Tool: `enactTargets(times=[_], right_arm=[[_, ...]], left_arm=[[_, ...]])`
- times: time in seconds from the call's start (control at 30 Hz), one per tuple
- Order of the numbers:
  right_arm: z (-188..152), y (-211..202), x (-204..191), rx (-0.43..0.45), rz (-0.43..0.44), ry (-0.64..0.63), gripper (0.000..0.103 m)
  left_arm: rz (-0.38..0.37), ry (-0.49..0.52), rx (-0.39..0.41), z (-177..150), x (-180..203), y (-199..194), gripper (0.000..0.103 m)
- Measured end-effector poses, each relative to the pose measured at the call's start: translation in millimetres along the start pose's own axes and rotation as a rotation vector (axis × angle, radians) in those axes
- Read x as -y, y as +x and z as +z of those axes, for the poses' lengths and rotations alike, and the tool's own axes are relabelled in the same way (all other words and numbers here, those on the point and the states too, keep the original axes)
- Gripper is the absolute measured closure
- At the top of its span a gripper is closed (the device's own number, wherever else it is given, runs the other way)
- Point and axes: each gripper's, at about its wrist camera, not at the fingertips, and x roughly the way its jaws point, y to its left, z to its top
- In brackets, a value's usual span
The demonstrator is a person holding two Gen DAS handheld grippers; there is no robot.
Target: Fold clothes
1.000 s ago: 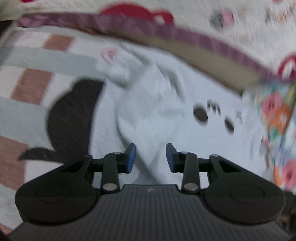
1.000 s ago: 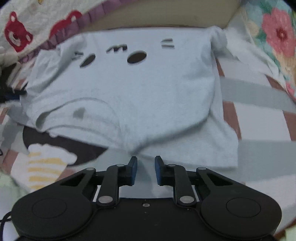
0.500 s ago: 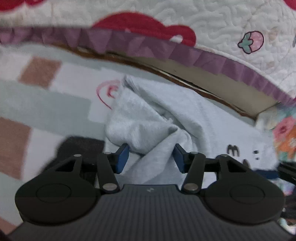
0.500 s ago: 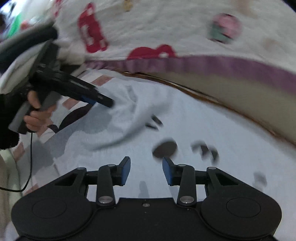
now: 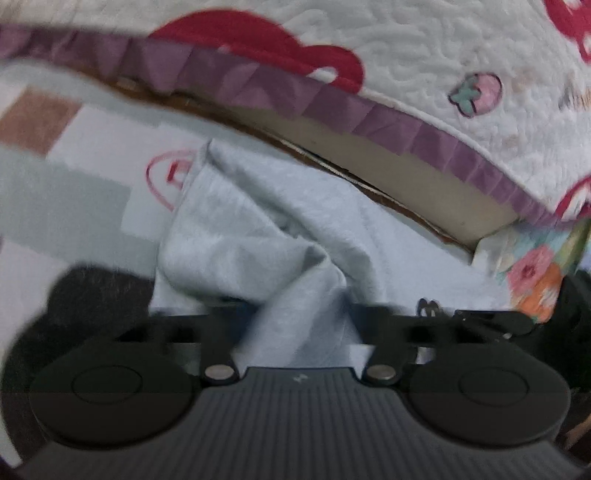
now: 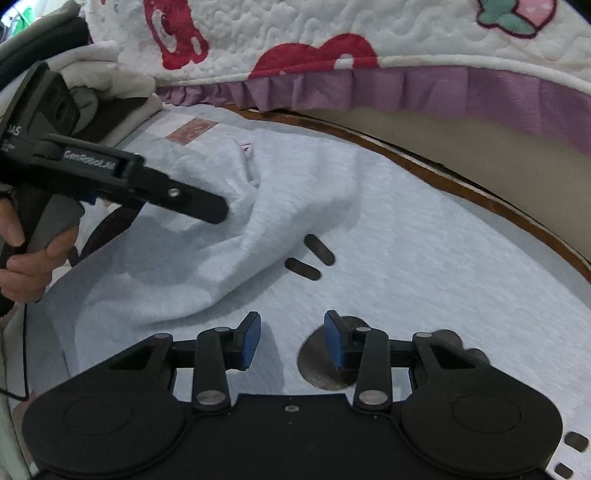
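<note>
Left gripper [image 6: 207,206]: you hold it by its grey handle and it reaches across from the left in the right wrist view, fingers pointing right and slightly down into the shirt.
Left jaws: spread wide in the blurred left wrist view, with a bunched fold of cloth between them; whether the pads press on it, you cannot tell.
Left hand [image 6: 26,254]: wrapped around the handle, fingers curled on the trigger side, a thin cable hanging below.
Right gripper [image 6: 292,341]: low over the shirt, pointing forward, jaws apart and holding nothing.
Right pads [image 6: 251,341]: blue, one over plain cloth, the other at the edge of a dark oval print.
Shirt [image 6: 424,266]: pale grey, spread flat ahead of and under your right gripper; its left part is lifted and folded over around the left fingers.
Print marks [image 6: 310,258]: two dark dashes just ahead of your right gripper.
Quilt [image 6: 369,29]: white with red shapes and a purple frill, beyond the shirt.
Blanket [image 5: 55,177]: checked, left of the left gripper, under the shirt.
</note>
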Motion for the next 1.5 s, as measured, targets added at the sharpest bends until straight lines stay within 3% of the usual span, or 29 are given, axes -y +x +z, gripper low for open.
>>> enactTargets(times=[0.13,0.2,0.27,0.37,0.47,0.53,0.63,0.7,0.8,0.87,1.0,1.07,1.17,1.23,1.27,1.3,1.33,1.37,1.4,1.5], right_arm=[[-6.9,1.8,-5.8,0.016,-0.012,-0.030,0.059],[-11.5,0.9,-8.7,0.029,-0.021,-0.046,0.059],[-16.3,-0.6,-11.4,0.038,-0.030,-0.055,0.058],[-19.5,-2.0,-13.9,0.036,-0.047,-0.055,0.058],[-20.3,-2.1,-15.9,0.041,-0.064,-0.039,0.058],[-20.5,-1.3,-18.4,0.042,-0.077,-0.025,0.058],[-20.7,0.1,-21.9,0.040,-0.099,-0.008,0.057],[-19.7,-1.0,-26.1,0.026,-0.117,0.004,0.057],[-19.5,-13.1,-39.3,0.051,-0.085,0.026,0.057],[-19.7,-24.8,-54.2,0.092,-0.026,0.028,0.057],[-25.3,-25.2,-98.2,0.083,0.075,-0.022,0.057],[-29.5,-22.5,-121.2,0.068,0.120,-0.058,0.057],[-36.2,-15.3,-129.8,0.072,0.111,-0.054,0.056],[-40.7,-10.4,-134.2,0.075,0.100,-0.048,0.056],[-43.0,-7.9,-136.4,0.077,0.095,-0.045,0.056],[-45.2,-5.4,-138.5,0.079,0.090,-0.042,0.057],[-47.5,-3.0,-140.7,0.081,0.085,-0.039,0.057],[-49.8,-0.5,-142.9,0.083,0.079,-0.036,0.061],[-52.0,2.0,-145.1,0.085,0.074,-0.033,0.077],[-53.4,1.0,-142.4,0.085,0.098,-0.010,0.094]], left_arm=[[0.078,0.026,0.187,4.1,5.2,-56.4,0.097],[0.132,0.004,0.292,1.9,-1.2,-98.8,0.097],[0.196,-0.060,0.338,-7.5,-11.2,-119.1,0.096],[0.305,-0.182,0.237,-23.5,-37.4,-108.8,0.095],[0.364,-0.283,0.151,-26.7,-62.1,-103.9,0.092],[0.417,-0.305,0.156,-25.4,-68.3,-111.5,0.081],[0.510,-0.242,0.196,-23.6,-67.7,-122.5,0.080],[0.491,-0.214,0.146,-23.2,-73.9,-121.3,0.063],[0.343,-0.321,0.042,-28.7,-92.9,-118.6,0.061],[0.280,-0.415,0.023,-35.2,-102.0,-119.3,0.061],[0.248,-0.535,0.051,-48.4,-108.0,-116.7,0.051],[0.249,-0.528,0.057,-48.2,-104.9,-114.6,0.044],[0.248,-0.496,0.068,-46.2,-99.5,-109.1,0.038],[0.236,-0.493,0.090,-45.6,-98.3,-105.8,0.040],[0.235,-0.485,0.099,-46.1,-96.0,-103.8,0.052],[0.228,-0.457,0.097,-44.8,-92.7,-99.4,0.088],[0.218,-0.420,0.092,-42.9,-88.3,-95.2,0.103],[0.222,-0.391,0.107,-42.3,-82.2,-95.2,0.103],[0.250,-0.335,0.151,-40.4,-71.9,-100.8,0.103],[0.351,-0.134,0.354,-31.4,-39.4,-136.8,0.103]])
